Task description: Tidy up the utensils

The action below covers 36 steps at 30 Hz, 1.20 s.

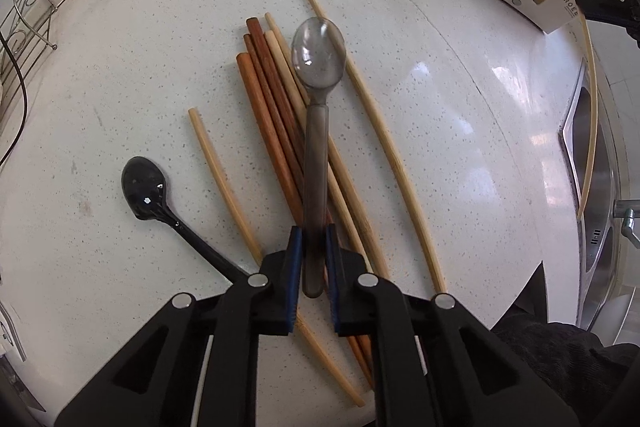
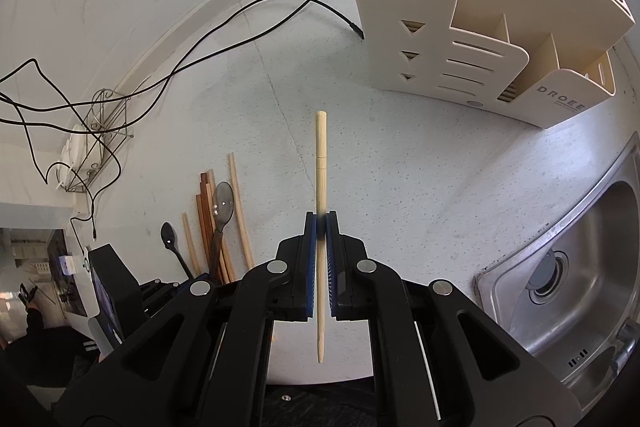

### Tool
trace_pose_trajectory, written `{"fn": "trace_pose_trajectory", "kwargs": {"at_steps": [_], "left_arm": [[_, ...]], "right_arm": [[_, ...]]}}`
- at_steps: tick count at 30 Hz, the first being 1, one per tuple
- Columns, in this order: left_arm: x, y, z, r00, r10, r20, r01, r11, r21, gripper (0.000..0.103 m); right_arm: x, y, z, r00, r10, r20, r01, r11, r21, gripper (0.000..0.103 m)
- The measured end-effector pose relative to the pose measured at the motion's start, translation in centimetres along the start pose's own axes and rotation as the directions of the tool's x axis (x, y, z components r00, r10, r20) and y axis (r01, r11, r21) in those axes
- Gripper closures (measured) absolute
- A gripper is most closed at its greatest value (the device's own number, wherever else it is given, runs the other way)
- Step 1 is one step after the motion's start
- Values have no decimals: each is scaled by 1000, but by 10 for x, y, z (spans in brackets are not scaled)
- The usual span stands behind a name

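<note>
Gripping grey spoon point(image 1: 316, 163) lengthwise, bowl ahead: left gripper point(image 1: 314, 239) | right gripper point(image 2: 321, 223) clamps chopstick point(image 2: 321, 163)

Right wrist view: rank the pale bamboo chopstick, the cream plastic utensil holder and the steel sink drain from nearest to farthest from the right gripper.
1. Pale bamboo chopstick: clamped between the pads of the right gripper, poking out ahead.
2. Steel sink drain: lower right, in the basin.
3. Cream plastic utensil holder: upper right, standing on the counter. Its near corner and the drain are close to call.
</note>
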<state>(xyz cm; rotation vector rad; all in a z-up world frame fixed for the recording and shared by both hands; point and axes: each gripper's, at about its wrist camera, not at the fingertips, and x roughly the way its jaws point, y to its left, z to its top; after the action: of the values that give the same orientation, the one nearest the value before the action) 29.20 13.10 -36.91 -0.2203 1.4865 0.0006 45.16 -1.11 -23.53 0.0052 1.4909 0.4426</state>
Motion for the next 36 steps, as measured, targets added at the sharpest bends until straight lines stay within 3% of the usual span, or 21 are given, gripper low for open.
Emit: {"fn": "trace_pose_trajectory", "kwargs": {"at_steps": [9, 25, 36], "left_arm": [[-2, -2, 0, 1000, -9, 3, 9, 1000, -11, 92], [-41, -8, 3, 994, -33, 103, 34, 999, -5, 92], [-83, -21, 14, 970, -73, 234, 71, 997, 18, 92]], "right_arm": [[0, 1, -1, 1000, 0, -1, 0, 1000, -4, 98], [-3, 4, -1, 1000, -1, 10, 1, 1000, -10, 98], [-22, -1, 0, 998, 15, 65, -16, 1000, 22, 98]]}}
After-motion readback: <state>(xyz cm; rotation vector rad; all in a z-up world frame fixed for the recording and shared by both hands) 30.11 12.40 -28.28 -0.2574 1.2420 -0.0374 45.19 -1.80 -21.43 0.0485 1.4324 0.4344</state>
